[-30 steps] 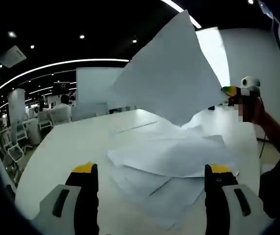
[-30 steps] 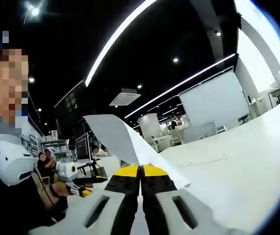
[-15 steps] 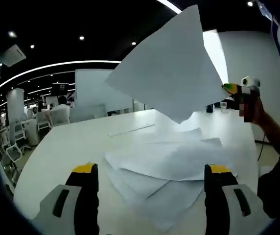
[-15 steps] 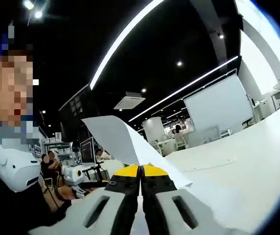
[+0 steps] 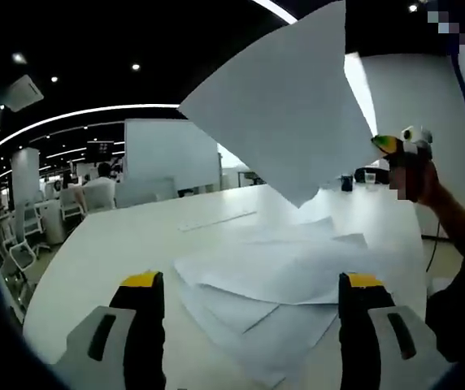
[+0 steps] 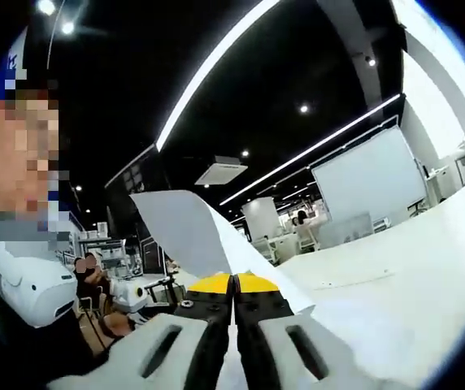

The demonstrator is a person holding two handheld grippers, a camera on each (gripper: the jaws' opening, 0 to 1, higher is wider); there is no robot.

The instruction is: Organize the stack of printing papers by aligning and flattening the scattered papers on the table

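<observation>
White unmarked sheet [image 6: 185, 231] pinched in right claw [image 6: 233, 283].

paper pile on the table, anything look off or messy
Yes. The paper pile on the white table is fanned out, edges askew. One sheet hangs in the air, pinched by the right gripper; the left gripper is open.

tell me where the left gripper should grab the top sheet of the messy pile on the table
Probably its near corner, approached from the left gripper side. The top sheet overhangs the sheets beneath there, so one jaw could slide under its edge; elsewhere it lies flat on the pile.
</observation>
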